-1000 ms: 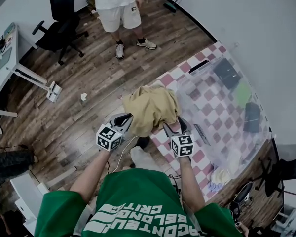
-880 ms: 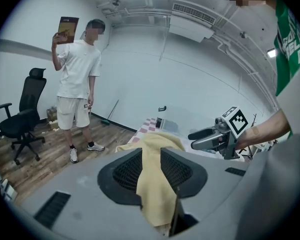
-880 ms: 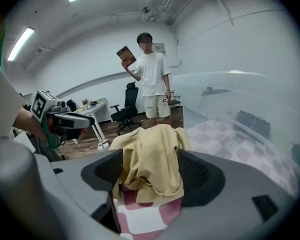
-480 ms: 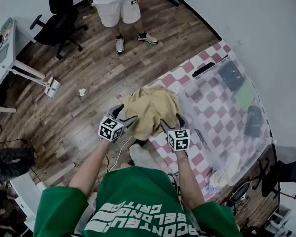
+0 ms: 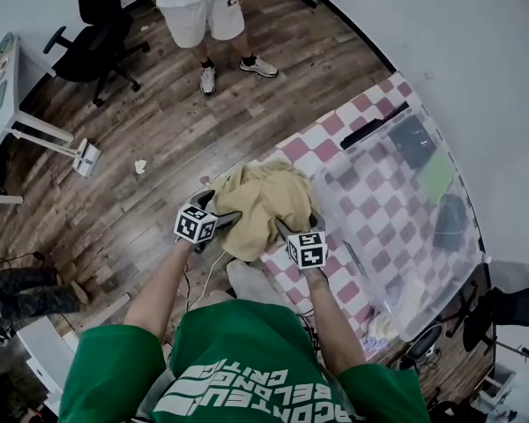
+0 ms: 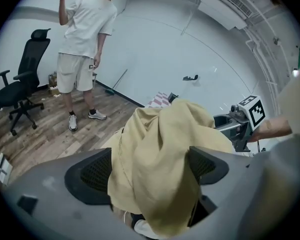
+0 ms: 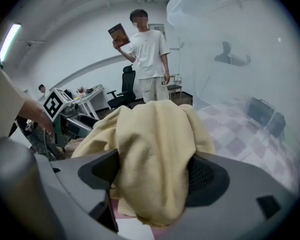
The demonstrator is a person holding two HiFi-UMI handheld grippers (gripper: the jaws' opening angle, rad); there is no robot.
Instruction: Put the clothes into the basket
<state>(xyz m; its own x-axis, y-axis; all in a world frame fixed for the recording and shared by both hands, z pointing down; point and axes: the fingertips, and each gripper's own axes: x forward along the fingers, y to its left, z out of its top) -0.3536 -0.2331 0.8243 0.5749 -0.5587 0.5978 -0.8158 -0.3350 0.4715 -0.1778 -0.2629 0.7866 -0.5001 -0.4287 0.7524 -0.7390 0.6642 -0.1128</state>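
Garment: yellow garment (image 5: pixel 263 199) lies bunched at the near corner of the checked table (image 5: pixel 313 144); part of it spills over the table's edge toward the wooden floor; it is outside the basket, just beside its near end.
Left gripper (image 5: pixel 219 210): jaws have just been opening and stand wide; a fold of the garment hangs between them, not pinched.
Right gripper (image 5: pixel 298 227): jaws also just opened wide; the cloth's bulk sits loose between the pads.
Basket (image 5: pixel 381 236): clear plastic, on the table; dark items and a green one inside.
Bystander (image 5: pixel 198 11): stands on the floor near an office chair (image 5: pixel 97 25).
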